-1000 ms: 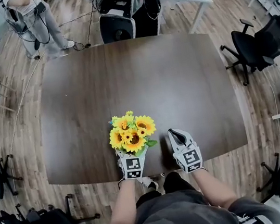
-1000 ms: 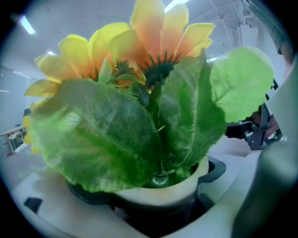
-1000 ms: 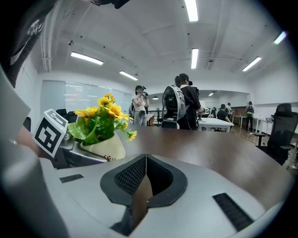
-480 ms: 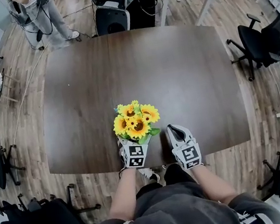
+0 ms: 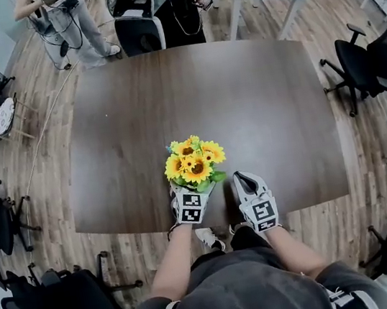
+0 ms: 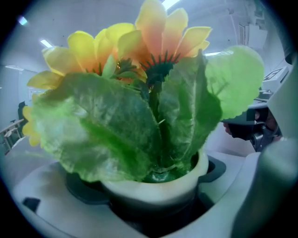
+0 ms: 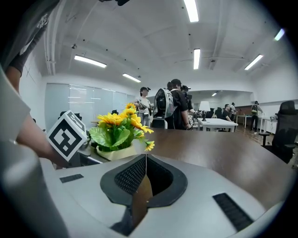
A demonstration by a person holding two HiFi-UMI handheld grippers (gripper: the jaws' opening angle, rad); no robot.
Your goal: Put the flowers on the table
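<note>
Two claws are in play, but only one carries anything: my left claw (image 5: 187,193) is pinched on the rim of a small white pot (image 6: 153,189), and the flowers (image 5: 195,162), yellow sunflower heads over broad green leaves, rise out of that pot and fill most of the left gripper view. In the head view the bunch sits at the lower middle of the frame, over the near edge of the dark wooden desk (image 5: 242,91), directly ahead of the left claw. The pot is upright, so its long axis runs vertically and the stems point up, away from the desk top. The move to come turns on the gap beneath the pot, which I judge to be small. I cannot tell whether the base already touches the wood, because my right claw's own body hides it in the right gripper view. That right claw (image 7: 141,181) is pressed together on nothing and lies just beside the pot, to its right in the head view. The pot holds only the flowers, and the desk carries nothing else that I can see.
</note>
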